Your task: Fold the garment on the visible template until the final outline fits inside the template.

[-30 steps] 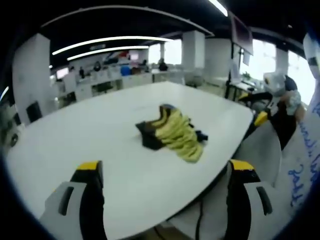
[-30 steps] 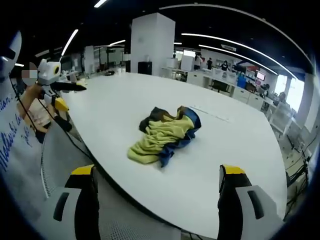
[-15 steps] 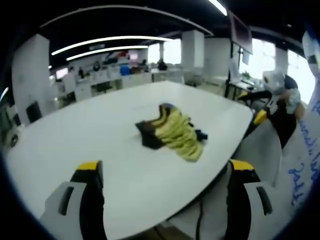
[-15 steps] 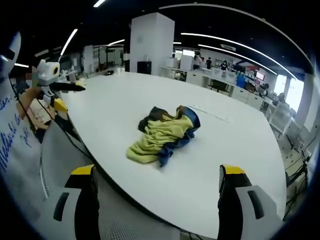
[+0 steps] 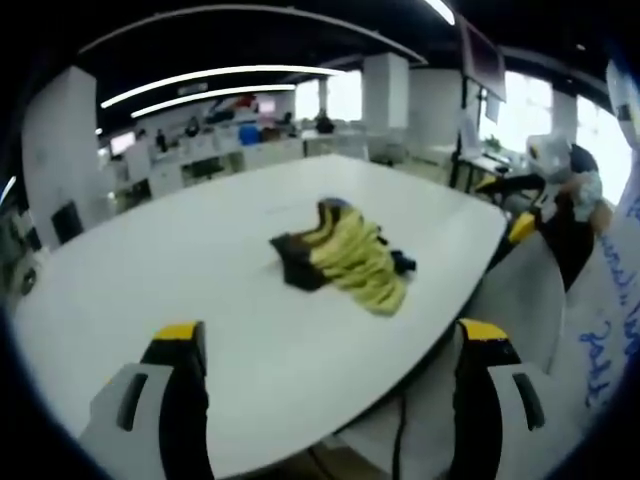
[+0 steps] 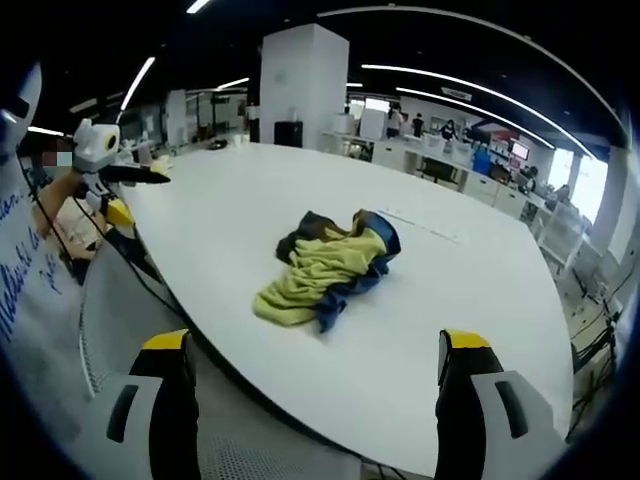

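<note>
A crumpled garment (image 5: pixel 343 258), yellow with dark blue and black parts, lies bunched in a heap on the big white table (image 5: pixel 200 290). In the right gripper view the same garment (image 6: pixel 325 266) sits mid-table, with faint template lines (image 6: pixel 425 228) just beyond it. My left gripper (image 5: pixel 328 370) is open, held back from the table's near edge, well short of the heap. My right gripper (image 6: pixel 315 365) is open too, hovering off the table's edge with nothing between its jaws.
The white table's (image 6: pixel 300 200) curved edge runs near both grippers. A mesh chair back (image 6: pixel 130 310) stands by the edge at left. The other gripper (image 6: pixel 100 150), held by a person, shows far left. Desks, a pillar (image 6: pixel 305 85) and people fill the background.
The left gripper view has tipped slightly, so the heap sits a little higher in it. The garment itself has not moved; both grippers stay open.
</note>
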`<state>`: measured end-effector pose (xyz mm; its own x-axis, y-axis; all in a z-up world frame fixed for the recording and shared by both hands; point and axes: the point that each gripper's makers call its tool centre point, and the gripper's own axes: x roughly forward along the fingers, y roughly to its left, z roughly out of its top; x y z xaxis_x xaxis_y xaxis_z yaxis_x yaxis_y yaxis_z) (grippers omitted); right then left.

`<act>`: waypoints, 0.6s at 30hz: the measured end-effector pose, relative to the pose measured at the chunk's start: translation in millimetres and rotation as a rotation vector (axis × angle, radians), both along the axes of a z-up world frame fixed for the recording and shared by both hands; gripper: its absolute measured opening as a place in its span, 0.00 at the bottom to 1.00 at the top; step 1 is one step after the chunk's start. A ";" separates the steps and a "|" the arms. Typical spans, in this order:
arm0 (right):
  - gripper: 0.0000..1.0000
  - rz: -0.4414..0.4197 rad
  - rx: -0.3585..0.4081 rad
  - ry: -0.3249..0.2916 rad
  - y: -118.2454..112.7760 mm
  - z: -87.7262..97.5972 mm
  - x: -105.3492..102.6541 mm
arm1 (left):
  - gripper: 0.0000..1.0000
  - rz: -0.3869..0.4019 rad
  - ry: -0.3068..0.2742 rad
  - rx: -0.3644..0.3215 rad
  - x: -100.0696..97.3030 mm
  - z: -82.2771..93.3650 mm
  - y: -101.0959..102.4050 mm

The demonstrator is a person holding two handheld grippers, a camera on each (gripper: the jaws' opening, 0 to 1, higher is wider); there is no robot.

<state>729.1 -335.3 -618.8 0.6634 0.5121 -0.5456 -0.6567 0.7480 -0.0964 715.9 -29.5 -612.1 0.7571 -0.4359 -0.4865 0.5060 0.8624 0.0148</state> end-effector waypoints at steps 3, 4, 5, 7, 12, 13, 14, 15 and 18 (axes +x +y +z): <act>1.00 0.009 -0.002 0.003 1.4 -1.2 -1.1 | 0.99 -0.002 -0.003 -0.006 -0.3 1.5 -1.5; 1.00 0.014 0.000 0.006 2.6 -1.6 -1.8 | 0.99 -0.002 -0.005 -0.006 0.0 2.1 -1.3; 1.00 0.017 0.001 0.008 3.3 -2.0 -2.4 | 0.99 -0.002 -0.005 -0.006 0.1 2.3 -1.1; 1.00 0.017 0.001 0.010 3.8 -2.7 -2.4 | 0.99 -0.003 -0.006 -0.007 0.1 2.6 -1.5; 1.00 0.018 -0.001 0.009 2.1 -3.2 -1.6 | 0.99 -0.004 0.000 -0.008 -0.8 1.6 -1.4; 1.00 0.017 -0.006 0.010 1.4 -4.1 -1.7 | 0.99 -0.003 0.001 -0.008 -1.0 1.4 -1.6; 1.00 0.016 -0.011 0.013 1.0 -5.1 -2.0 | 0.99 -0.003 0.002 -0.008 -1.1 1.3 -1.6; 1.00 0.019 -0.014 0.016 1.2 -6.0 -2.6 | 0.99 -0.004 0.002 -0.009 -1.3 1.3 -1.8; 1.00 0.027 -0.014 0.023 2.6 -7.3 -4.2 | 0.99 -0.006 0.002 -0.008 -1.5 1.4 -2.6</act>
